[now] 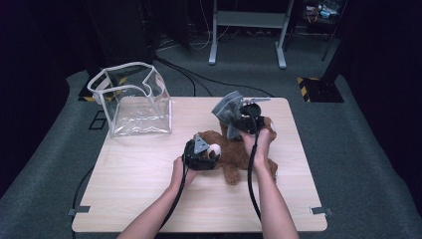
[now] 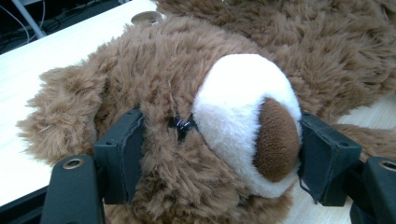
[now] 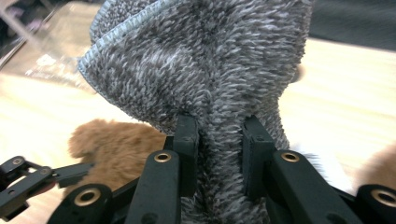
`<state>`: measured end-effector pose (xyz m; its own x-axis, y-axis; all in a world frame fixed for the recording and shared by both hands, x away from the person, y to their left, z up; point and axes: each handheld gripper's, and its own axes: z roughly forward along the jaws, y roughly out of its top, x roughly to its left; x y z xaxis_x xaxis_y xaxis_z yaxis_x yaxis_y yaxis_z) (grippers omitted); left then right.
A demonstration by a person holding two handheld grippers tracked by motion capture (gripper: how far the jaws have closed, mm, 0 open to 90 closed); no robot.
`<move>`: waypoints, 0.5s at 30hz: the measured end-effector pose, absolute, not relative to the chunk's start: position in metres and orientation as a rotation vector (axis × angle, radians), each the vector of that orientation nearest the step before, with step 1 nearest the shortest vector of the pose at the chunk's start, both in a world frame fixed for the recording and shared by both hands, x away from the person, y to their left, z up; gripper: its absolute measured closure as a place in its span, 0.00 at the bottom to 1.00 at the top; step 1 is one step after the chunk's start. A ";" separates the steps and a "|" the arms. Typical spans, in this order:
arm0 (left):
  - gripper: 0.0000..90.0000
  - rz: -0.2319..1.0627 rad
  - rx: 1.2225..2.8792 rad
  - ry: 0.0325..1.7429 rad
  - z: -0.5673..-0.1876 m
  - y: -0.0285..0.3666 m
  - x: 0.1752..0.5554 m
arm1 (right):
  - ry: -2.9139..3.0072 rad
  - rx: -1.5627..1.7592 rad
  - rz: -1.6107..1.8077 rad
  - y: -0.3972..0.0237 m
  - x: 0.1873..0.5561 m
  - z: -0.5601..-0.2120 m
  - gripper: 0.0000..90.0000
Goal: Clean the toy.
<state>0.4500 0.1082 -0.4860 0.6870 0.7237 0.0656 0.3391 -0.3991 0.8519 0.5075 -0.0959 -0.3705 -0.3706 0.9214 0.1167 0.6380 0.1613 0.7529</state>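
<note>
Left gripper (image 2: 219, 154) jaws clamped on teddy bear (image 2: 224, 116) head, bear lying mid-desk (image 1: 149, 199). Right gripper (image 3: 219, 154) just beyond, jaws pinched on grey cloth (image 3: 205, 60), held bunched above bear. Clear plastic bag (image 1: 134, 102) stands open at far left desk corner.

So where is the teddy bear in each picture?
High view: the teddy bear lies at the table's middle, between both hands.
Left gripper view: its face is up close, with the left tool clamped on the head.
Right gripper view: brown fur at lower left, behind the grey cloth that the right tool grips.
Shared landmark: the pale wooden table.
</note>
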 end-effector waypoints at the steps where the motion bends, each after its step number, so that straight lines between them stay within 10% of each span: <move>1: 0.29 0.538 2.005 0.823 -0.486 0.108 0.450 | 2.057 1.487 1.059 -0.103 0.505 -0.367 0.80; 15: 0.29 0.510 2.015 0.833 -0.484 0.110 0.454 | 2.156 1.468 0.874 -0.093 0.504 -0.392 0.80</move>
<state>0.4538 0.1096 -0.4844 0.6919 0.7209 0.0399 0.3637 -0.3958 0.8433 0.5040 -0.0930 -0.3922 -0.3766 0.9259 0.0283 0.6843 0.2575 0.6822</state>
